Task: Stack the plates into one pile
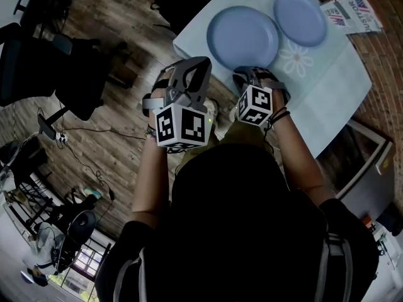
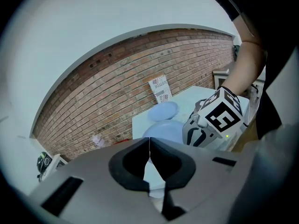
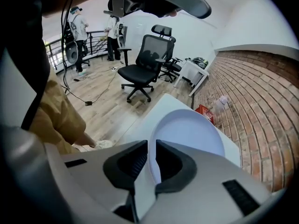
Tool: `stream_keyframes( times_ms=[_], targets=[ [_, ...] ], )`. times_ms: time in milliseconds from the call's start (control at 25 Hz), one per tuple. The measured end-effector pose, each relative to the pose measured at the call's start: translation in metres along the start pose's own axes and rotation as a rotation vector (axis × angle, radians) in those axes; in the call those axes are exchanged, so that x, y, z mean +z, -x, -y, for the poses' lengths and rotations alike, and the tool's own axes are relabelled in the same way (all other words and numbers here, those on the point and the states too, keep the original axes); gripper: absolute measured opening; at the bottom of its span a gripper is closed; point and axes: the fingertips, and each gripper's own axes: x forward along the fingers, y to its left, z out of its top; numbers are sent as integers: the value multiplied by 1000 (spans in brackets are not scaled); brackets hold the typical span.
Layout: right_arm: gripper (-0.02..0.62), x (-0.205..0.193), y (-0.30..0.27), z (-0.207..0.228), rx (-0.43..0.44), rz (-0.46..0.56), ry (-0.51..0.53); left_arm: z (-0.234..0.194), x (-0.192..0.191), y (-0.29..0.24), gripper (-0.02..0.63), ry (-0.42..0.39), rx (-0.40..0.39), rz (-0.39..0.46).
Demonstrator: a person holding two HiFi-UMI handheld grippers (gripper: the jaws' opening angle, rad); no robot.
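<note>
Two light-blue plates lie side by side on a pale tablecloth (image 1: pixel 327 80): a larger near plate (image 1: pixel 242 36) and a smaller far plate (image 1: pixel 300 17). My right gripper (image 1: pixel 253 75) is at the near rim of the larger plate (image 3: pixel 191 134). In the right gripper view its jaws (image 3: pixel 152 160) are shut on that rim, which runs between the dark pads. My left gripper (image 1: pixel 191 74) hangs left of the table corner, over the wooden floor. It is shut (image 2: pixel 149 160) with nothing between its pads. Both plates (image 2: pixel 163 130) show beyond it.
A printed leaflet (image 1: pixel 351 11) leans at the table's far side against a brick wall (image 2: pixel 117 78). Black office chairs (image 1: pixel 38 61) stand on the floor to the left. A white cabinet (image 1: pixel 365 168) sits right of the table. People stand far off (image 3: pixel 77 27).
</note>
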Motion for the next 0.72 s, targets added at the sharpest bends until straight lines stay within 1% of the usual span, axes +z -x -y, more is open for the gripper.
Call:
stream_keyframes(
  times_ms=[240, 400, 720],
  targets=[
    [63, -9, 4, 10, -40, 0, -8, 3, 3, -4, 23, -2, 2, -6],
    [63, -14, 2, 14, -42, 5, -9, 4, 4, -9, 23, 0, 6, -13],
    [63, -8, 2, 16, -49, 9, -4, 2, 0, -4, 23, 2, 12, -12]
  ],
)
